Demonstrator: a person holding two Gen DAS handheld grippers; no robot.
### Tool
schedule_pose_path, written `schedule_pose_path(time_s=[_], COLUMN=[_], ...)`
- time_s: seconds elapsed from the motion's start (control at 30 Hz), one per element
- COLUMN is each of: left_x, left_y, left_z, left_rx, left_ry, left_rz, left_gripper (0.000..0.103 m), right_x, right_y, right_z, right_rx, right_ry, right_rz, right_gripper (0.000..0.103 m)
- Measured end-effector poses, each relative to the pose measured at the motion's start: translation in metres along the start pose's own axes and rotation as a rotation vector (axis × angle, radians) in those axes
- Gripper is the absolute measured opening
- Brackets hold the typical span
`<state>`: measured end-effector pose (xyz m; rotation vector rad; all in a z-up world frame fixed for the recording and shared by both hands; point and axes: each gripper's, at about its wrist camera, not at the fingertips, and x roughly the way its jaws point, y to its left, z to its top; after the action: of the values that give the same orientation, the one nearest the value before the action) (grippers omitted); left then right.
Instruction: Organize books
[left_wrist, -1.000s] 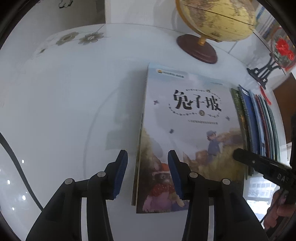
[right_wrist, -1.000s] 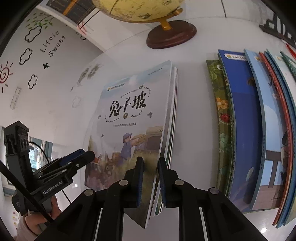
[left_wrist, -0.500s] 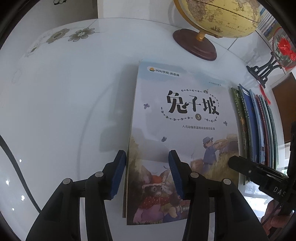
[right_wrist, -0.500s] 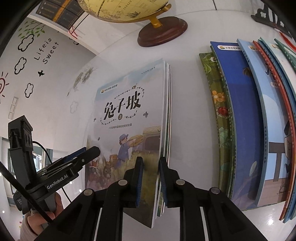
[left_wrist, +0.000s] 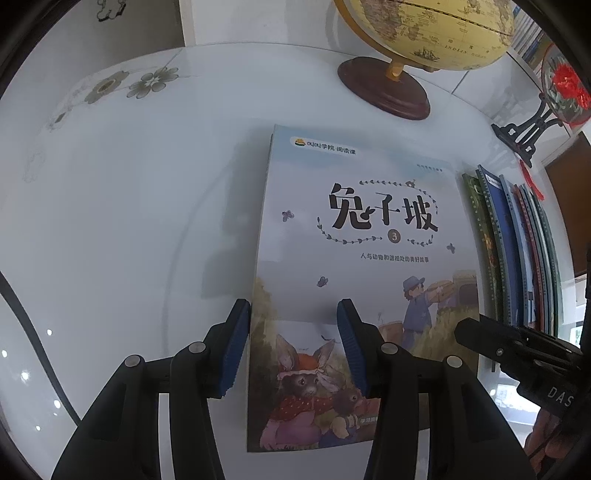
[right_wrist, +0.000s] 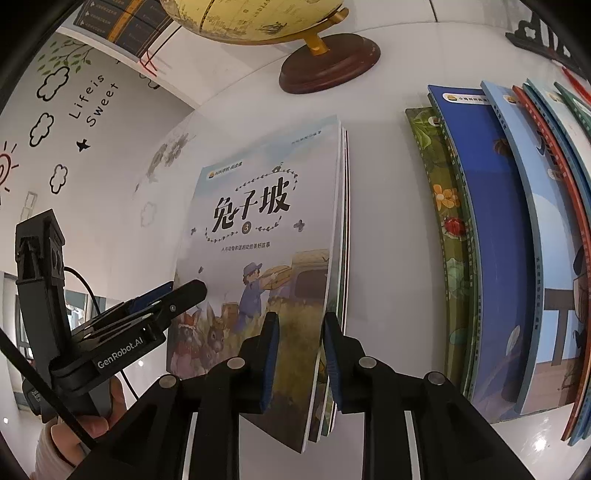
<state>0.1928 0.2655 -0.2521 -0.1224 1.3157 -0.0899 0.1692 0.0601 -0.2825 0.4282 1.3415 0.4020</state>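
My left tongs (left_wrist: 293, 347) stood apart over the left edge of the book (left_wrist: 362, 280), at the centre of the frame on the white table (left_wrist: 129, 221). My right tongs (right_wrist: 300, 354) were opening around its right edge. The other books (right_wrist: 495, 240) lay fanned at right, the globe (left_wrist: 424, 29) above.

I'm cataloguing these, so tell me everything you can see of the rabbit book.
The rabbit book is a thin paperback with a pale cover, black Chinese title, a circled 3, rabbits and a farmer. It tops a small stack on the white table. The opening right gripper straddles the stack's right edge; the left gripper straddles its left edge.
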Motion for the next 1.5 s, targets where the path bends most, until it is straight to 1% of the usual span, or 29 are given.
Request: schedule_pose_path(time_s=[0.03,0.07,0.1,0.13,0.17,0.2,0.3,0.37,0.5,0.6,0.77,0.83,0.9,0.93,1.03,1.1,1.27,1.37,1.43,1.5], left_x=[-0.001,-0.002,-0.005,-0.007,-0.009,-0.012,-0.022,-0.03,-0.047,-0.064,-0.09,-0.1,-0.112,-0.119,-0.136,-0.147,-0.163,-0.168,-0.17,-0.171], left_y=[0.002,0.004,0.006,0.009,0.011,0.013,0.021,0.023,0.018,0.009,-0.018,-0.029,-0.04,-0.048,-0.07,-0.086,-0.123,-0.145,-0.163,-0.181], left_z=[0.0,-0.001,-0.002,-0.003,-0.003,-0.004,-0.004,-0.005,-0.001,0.003,0.005,0.008,0.009,0.009,0.009,0.008,0.011,0.014,0.017,0.019], left_rx=[-0.009,-0.021,-0.03,-0.041,-0.048,-0.057,-0.091,-0.105,-0.11,-0.108,-0.077,-0.074,-0.077,-0.073,-0.061,-0.052,-0.034,-0.039,-0.043,-0.024], left_ry=[0.003,0.002,-0.002,-0.004,-0.005,-0.005,-0.021,-0.041,-0.081,-0.13,-0.188,-0.188,-0.216,-0.23,-0.264,-0.291,-0.307,-0.293,-0.293,-0.287], left_rz=[-0.007,-0.011,-0.01,-0.001,0.007,0.011,0.001,0.014,0.028,0.016,0.0,-0.023,-0.041,-0.05,-0.066,-0.077,-0.091,-0.11,-0.106,-0.106], left_gripper=[0.045,0.047,0.047,0.047,0.047,0.047,0.047,0.047,0.047,0.047,0.047,0.047,0.047,0.05,0.065,0.066,0.067,0.067,0.067,0.067], right_x=[0.0,0.0,0.0,0.0,-0.001,-0.005,-0.016,-0.025,-0.046,-0.067,-0.1,-0.114,-0.13,-0.135,-0.155,-0.169,-0.202,-0.218,-0.231,-0.24], right_y=[0.001,0.001,0.002,0.004,0.005,0.006,0.004,0.001,0.0,0.006,0.017,0.021,0.024,0.025,0.026,0.024,0.008,-0.003,-0.012,-0.021], right_z=[0.001,0.001,0.002,0.003,0.004,0.005,0.005,0.006,0.009,0.009,0.009,0.006,0.004,0.003,-0.001,-0.003,-0.009,-0.011,-0.012,-0.012], right_rx=[-0.005,-0.008,-0.011,-0.02,-0.03,-0.044,-0.052,-0.058,-0.078,-0.121,-0.176,-0.193,-0.21,-0.215,-0.223,-0.224,-0.221,-0.232,-0.243,-0.25], right_ry=[0.003,0.009,0.014,0.018,0.017,0.002,-0.046,-0.066,-0.106,-0.144,-0.201,-0.219,-0.242,-0.25,-0.275,-0.289,-0.323,-0.338,-0.357,-0.366], right_rz=[-0.003,-0.007,-0.01,-0.026,-0.048,-0.075,-0.114,-0.141,-0.18,-0.224,-0.264,-0.275,-0.277,-0.279,-0.284,-0.277,-0.269,-0.277,-0.285,-0.296], right_gripper=[0.023,0.024,0.027,0.037,0.042,0.043,0.045,0.045,0.045,0.045,0.046,0.046,0.047,0.049,0.051,0.051,0.052,0.052,0.052,0.052])
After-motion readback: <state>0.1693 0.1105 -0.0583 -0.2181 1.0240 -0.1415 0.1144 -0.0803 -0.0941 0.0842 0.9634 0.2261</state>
